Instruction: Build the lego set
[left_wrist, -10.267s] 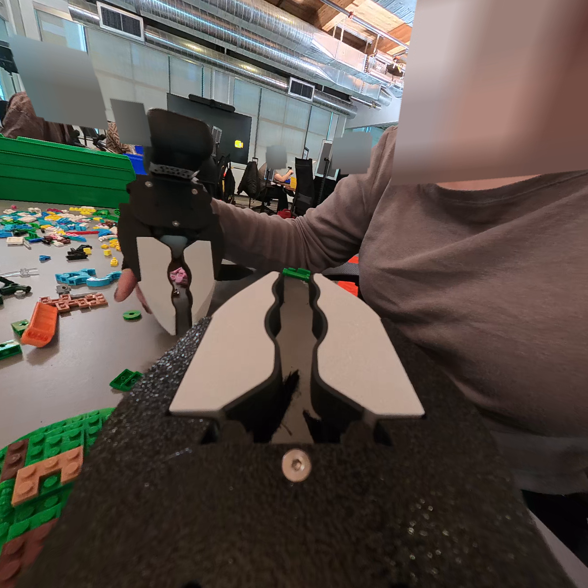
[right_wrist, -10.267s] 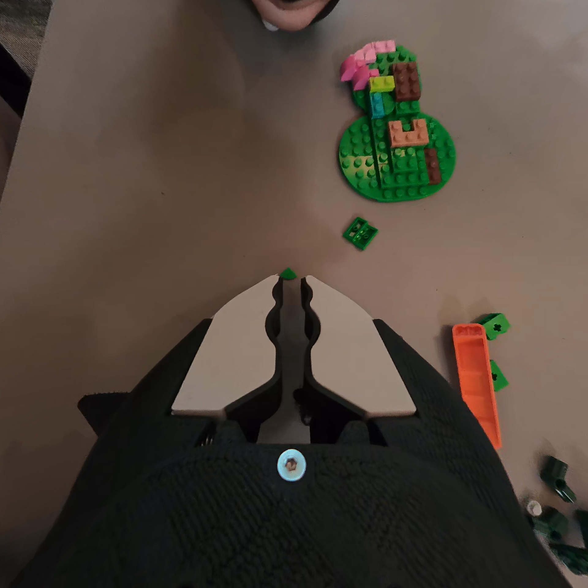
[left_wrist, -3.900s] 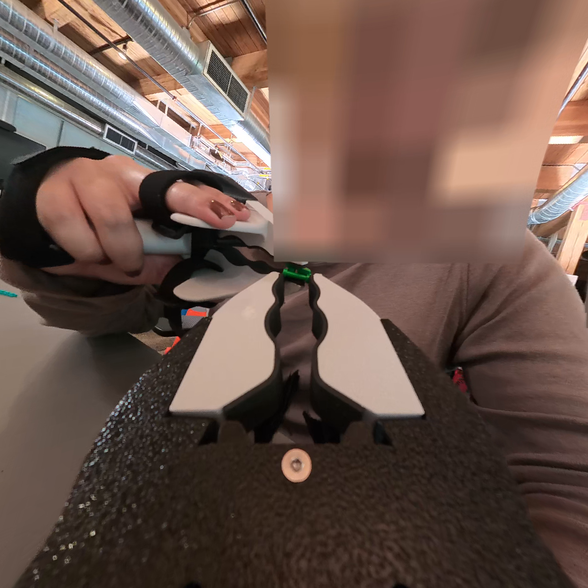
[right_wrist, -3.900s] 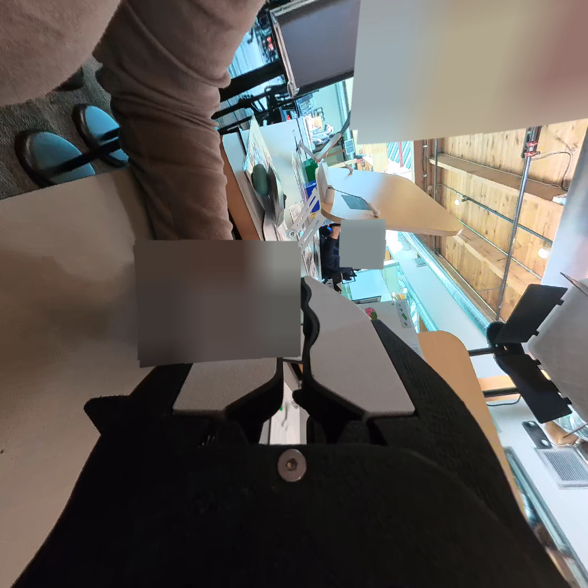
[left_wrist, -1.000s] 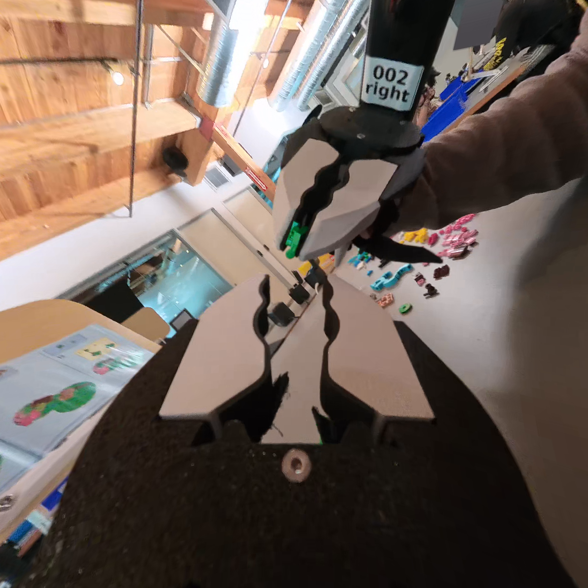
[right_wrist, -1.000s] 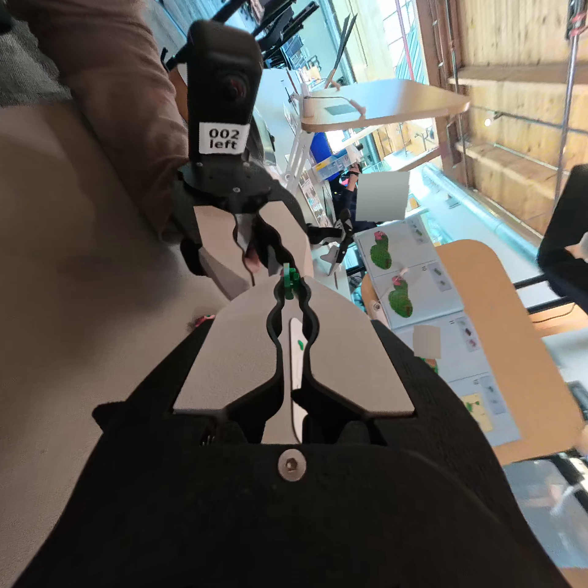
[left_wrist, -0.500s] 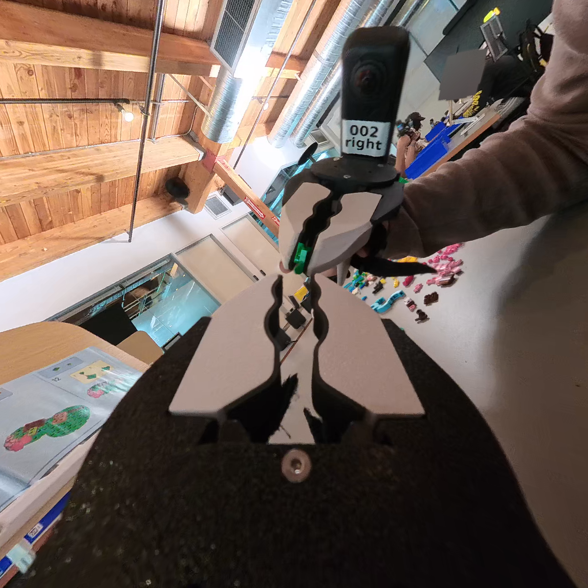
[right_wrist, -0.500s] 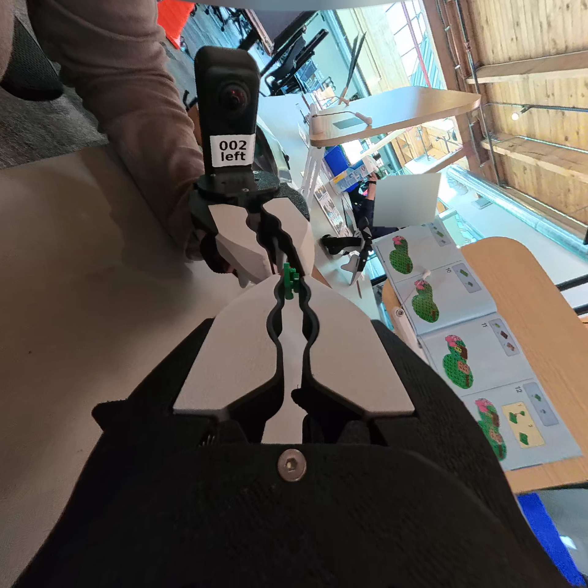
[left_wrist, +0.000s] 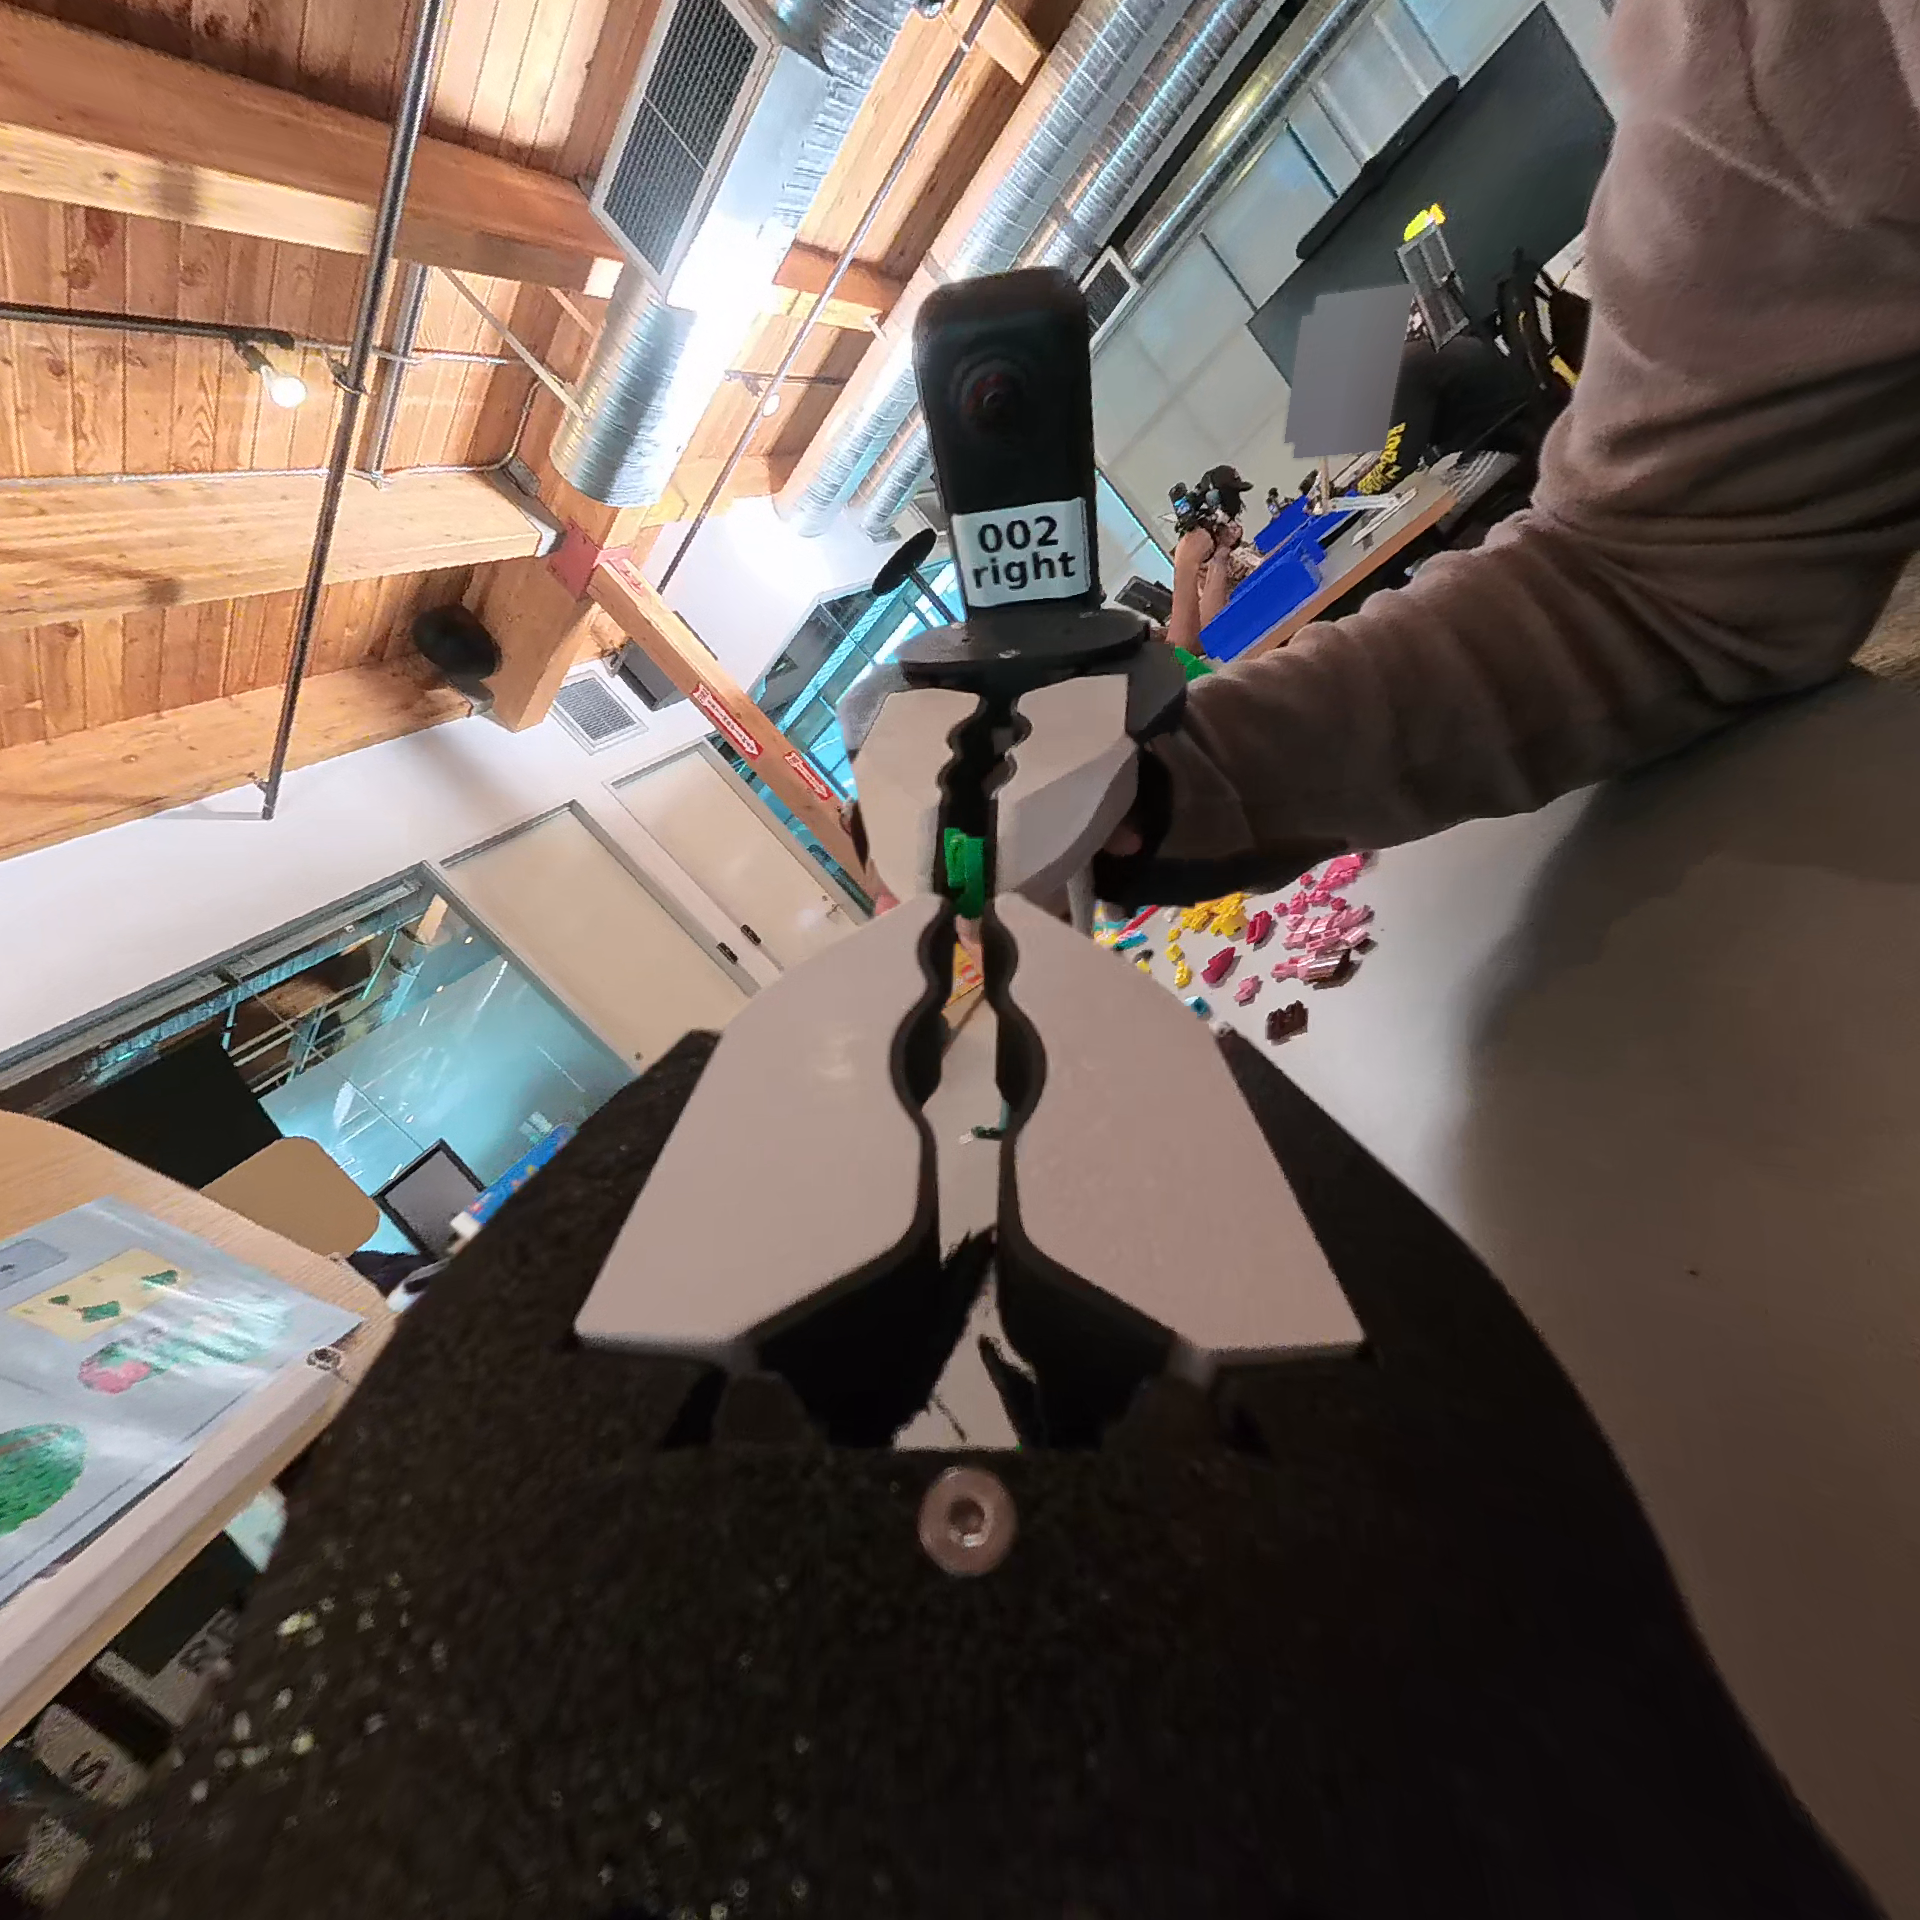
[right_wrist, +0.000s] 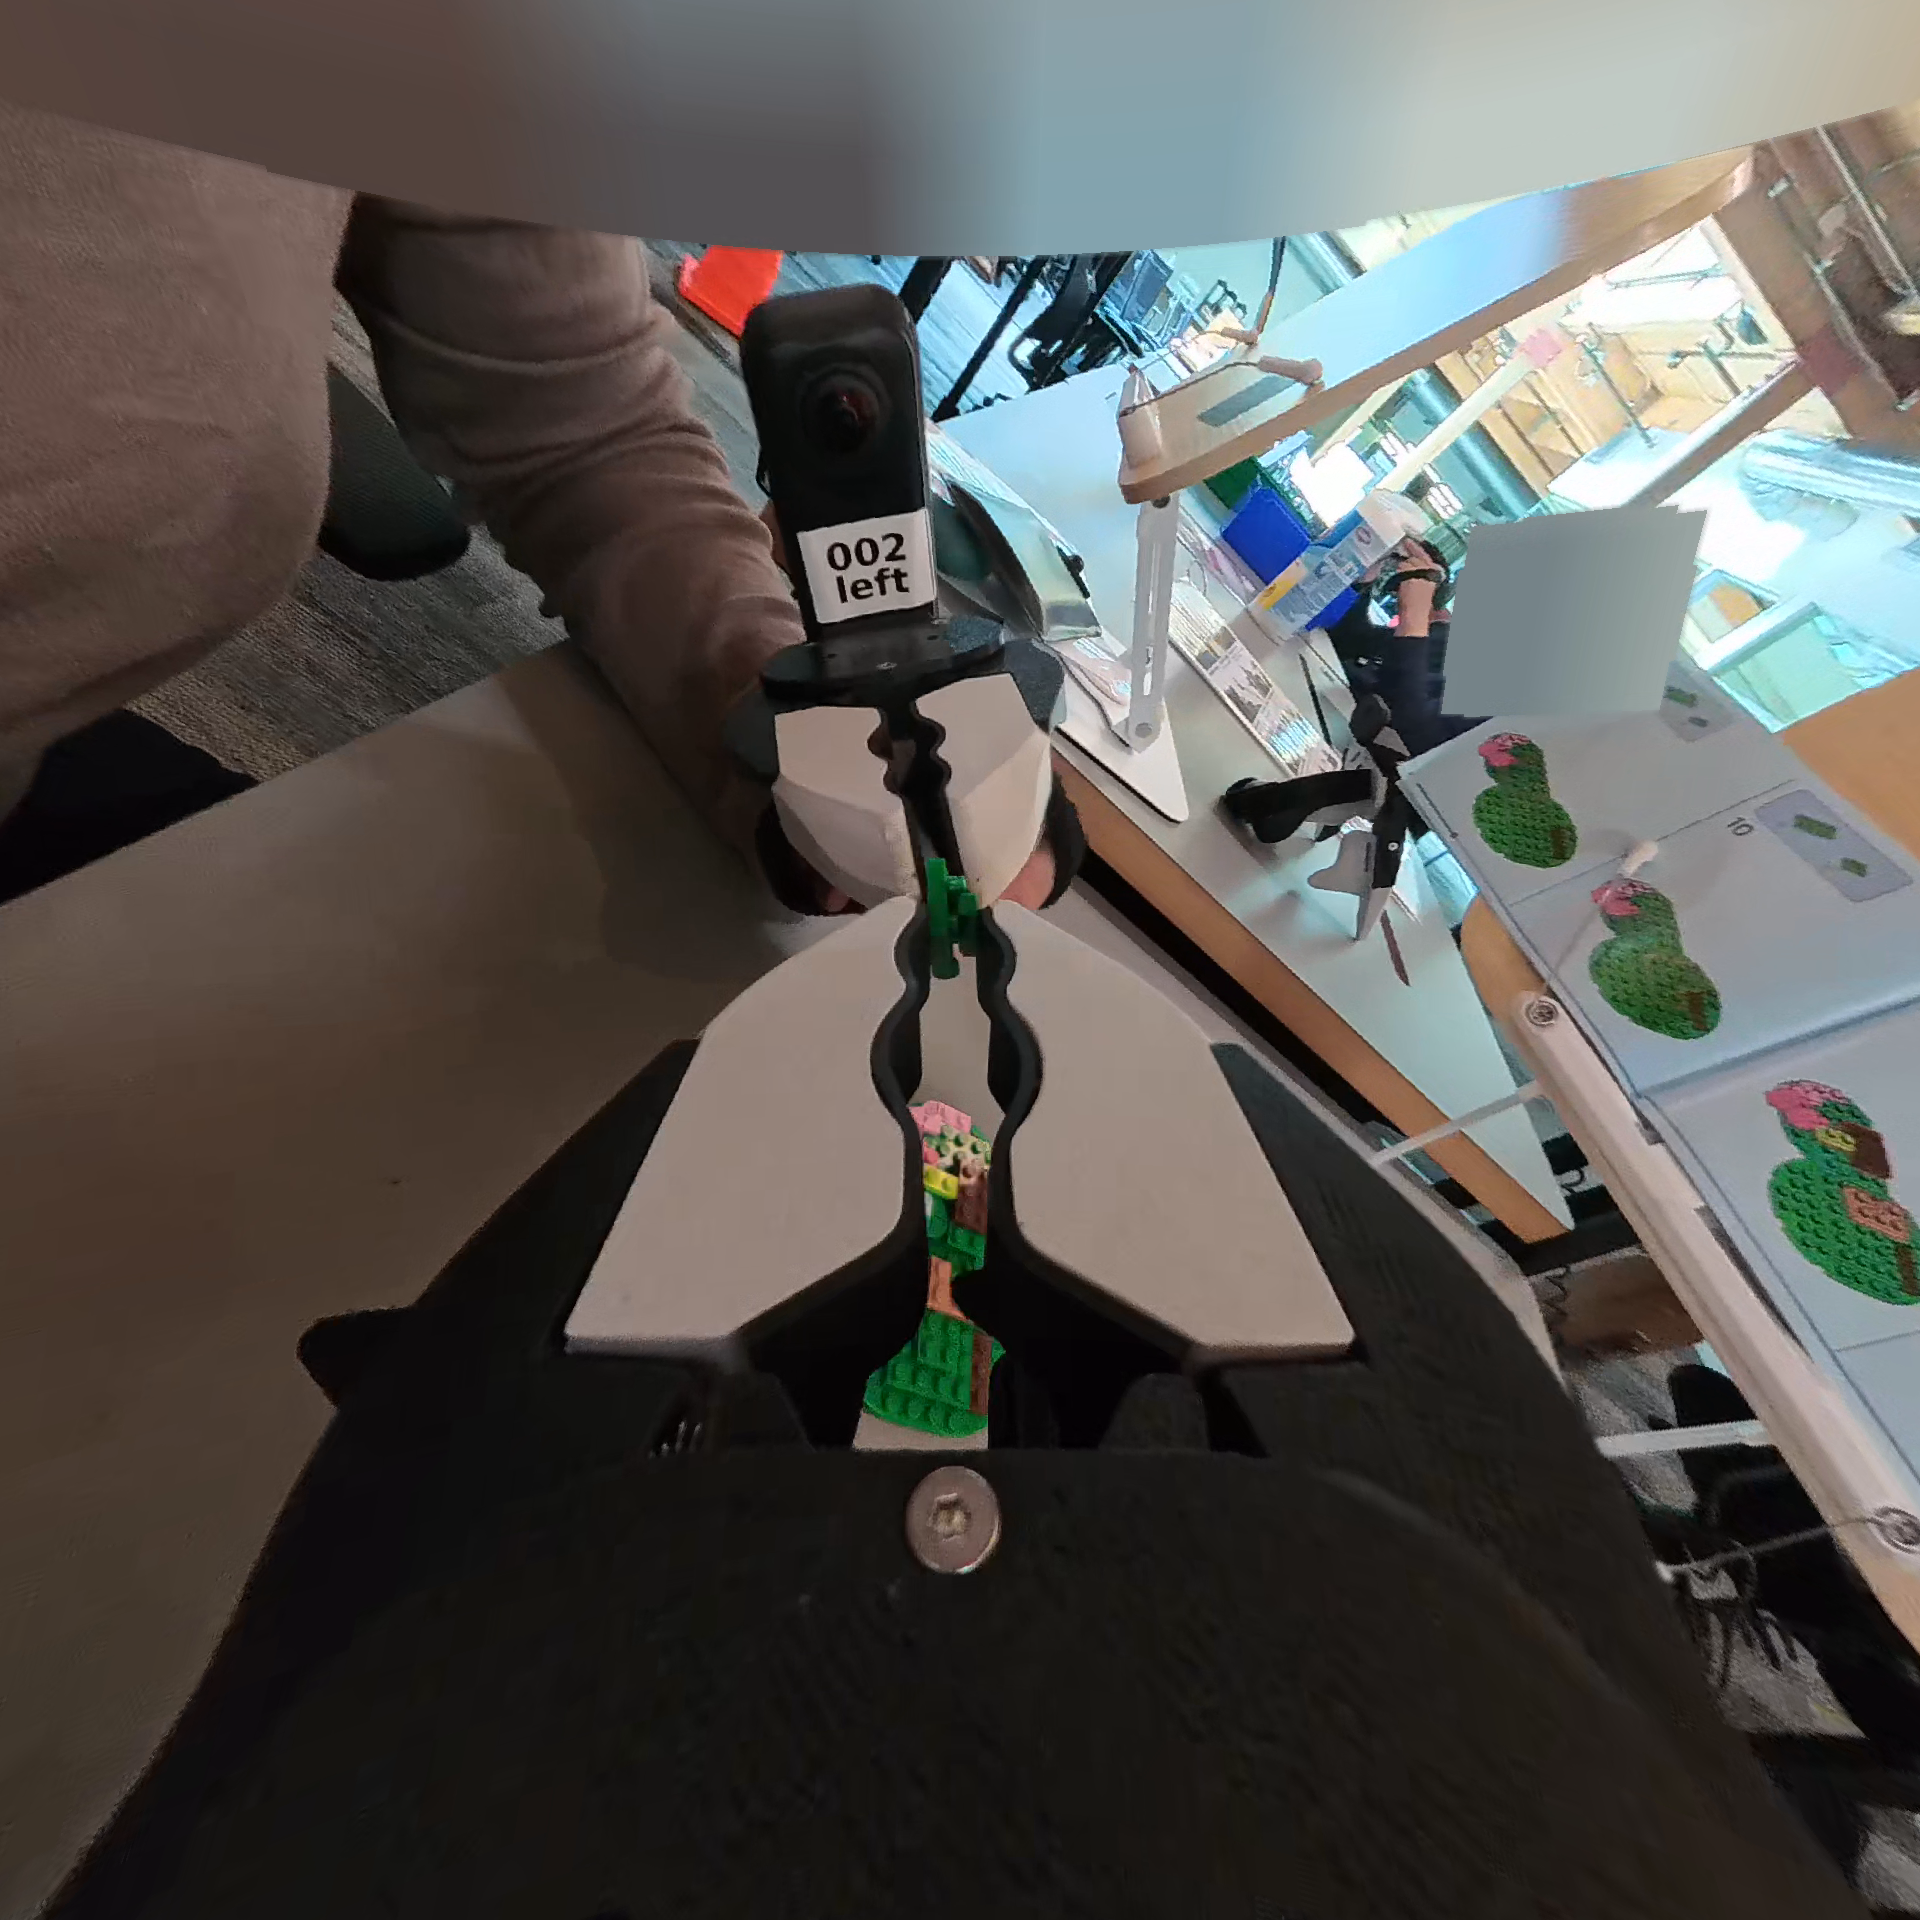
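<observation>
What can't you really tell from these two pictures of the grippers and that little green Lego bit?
- Green Lego piece: both wrist views show only a sliver at the meeting fingertips of the right gripper and left gripper; its shape and whether the left also grips it stay unclear.
- Lego build, right wrist view: seen only through the finger gap, mostly hidden.
- Instruction booklet, left wrist view: blurred, cut by the edge.
- Loose bricks: too small.

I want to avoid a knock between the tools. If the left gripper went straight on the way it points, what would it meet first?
Most likely the small green piece pinched in the right gripper, tip to tip with the left gripper. Contact may already exist; depth is unclear.
</observation>
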